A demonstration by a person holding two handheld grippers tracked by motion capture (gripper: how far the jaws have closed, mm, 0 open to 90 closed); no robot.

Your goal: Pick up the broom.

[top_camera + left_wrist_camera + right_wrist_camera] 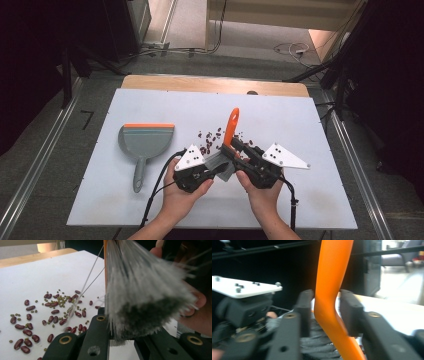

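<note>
Up above, in the high view, I am holding my left gripper (216, 170) and my right gripper (235, 146) close together near the front of the white tabletop (300, 125), both meeting at the small brush with the orange plastic handle (230, 127), whose handle is sticking up and away from me. Its grey bristle head (223, 166) is sitting between my two hands, and a scatter of dark red beans (210, 141) is lying on the table just beyond it. Well off to the left, the grey plastic dustpan with an orange lip (145, 145) is resting flat, untouched. Moving to the left gripper view, my black jaws are squeezing tight on the bristle head (140, 292), which is fanning out above them; the red beans (30, 326) are mixing with tiny green ones (61, 299) on the white surface to the side. Lastly, in the right gripper view, my jaws are standing either side of the orange handle (329, 295) with small gaps showing, so they are loosened rather than clamping it.
</note>
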